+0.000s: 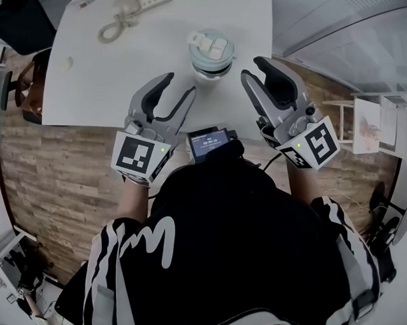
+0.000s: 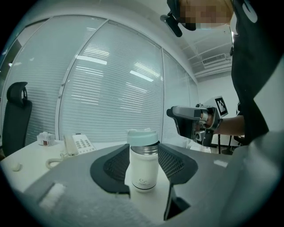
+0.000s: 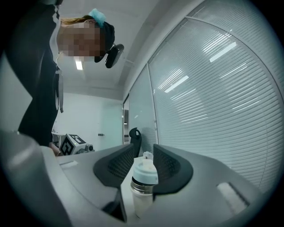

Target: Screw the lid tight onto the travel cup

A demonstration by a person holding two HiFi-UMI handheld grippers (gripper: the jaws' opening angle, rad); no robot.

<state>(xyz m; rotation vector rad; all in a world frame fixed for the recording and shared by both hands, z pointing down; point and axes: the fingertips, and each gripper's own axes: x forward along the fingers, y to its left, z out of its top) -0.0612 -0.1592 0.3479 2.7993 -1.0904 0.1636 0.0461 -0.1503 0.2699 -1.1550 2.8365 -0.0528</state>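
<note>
Close inward on the upright travel cup (image 2: pixel 143 170), lid (image 2: pixel 143 136) topmost, standing on the surface (image 1: pixel 107 75) between and just beyond the left gripper (image 1: pixel 179 84) and right gripper (image 1: pixel 253 68), both part-open and empty.

I have the travel cup (image 1: pixel 212 66) on the table (image 1: pixel 101 82), the lid (image 1: pixel 211 48) on top of it. My left gripper (image 1: pixel 179 84) is near-left of it and my right gripper (image 1: pixel 253 68) just right, both apart from it. A telephone (image 1: pixel 152 2) lies far left.

no legible text or numbers
</note>
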